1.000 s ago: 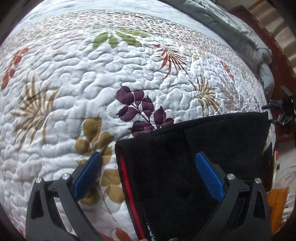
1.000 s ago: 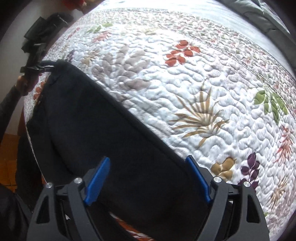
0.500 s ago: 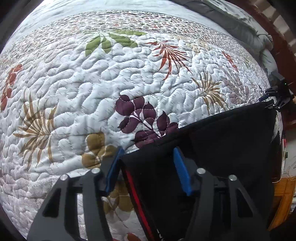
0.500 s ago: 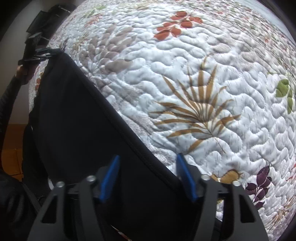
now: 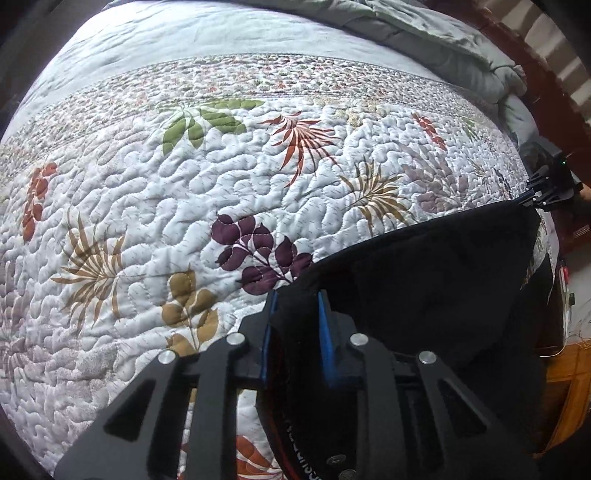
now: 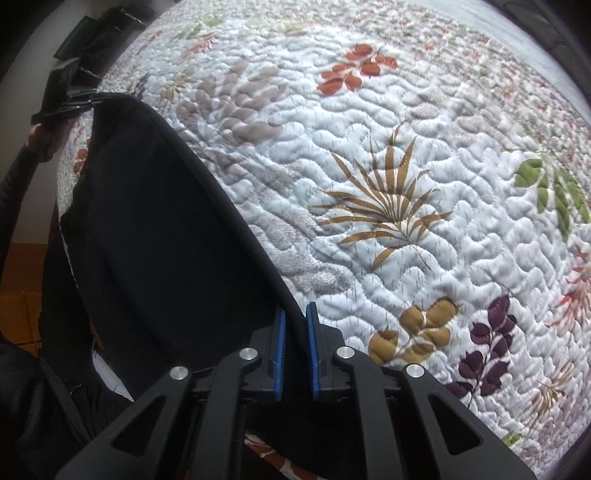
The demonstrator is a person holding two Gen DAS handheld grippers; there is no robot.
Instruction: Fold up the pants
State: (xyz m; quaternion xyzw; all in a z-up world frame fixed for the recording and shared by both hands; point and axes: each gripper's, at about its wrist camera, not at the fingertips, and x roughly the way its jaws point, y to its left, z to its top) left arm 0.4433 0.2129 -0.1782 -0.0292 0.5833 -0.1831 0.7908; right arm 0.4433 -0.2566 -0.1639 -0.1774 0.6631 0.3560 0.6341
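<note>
Black pants (image 5: 424, 288) lie stretched along the near edge of a quilted bed; a red stripe and white lettering show near the left corner. My left gripper (image 5: 295, 299) is shut on that corner of the pants. My right gripper (image 6: 295, 314) is shut on the opposite end, pinching the fabric's upper edge (image 6: 229, 206). Each gripper shows small in the other's view: the right gripper (image 5: 546, 188) at the far right corner, the left gripper (image 6: 70, 96) at the far left corner. The cloth between them is taut and lifted slightly.
The bed is covered by a white quilt (image 5: 221, 184) with leaf prints. A grey blanket (image 5: 424, 33) lies bunched at the headboard. A wooden bed frame (image 5: 524, 55) and orange floor (image 6: 22, 266) border the bed. My dark sleeve (image 6: 22, 406) is at the lower left.
Both grippers went from wide open to shut on the two ends of the pants. The pants' edge is now pulled taut between them.
</note>
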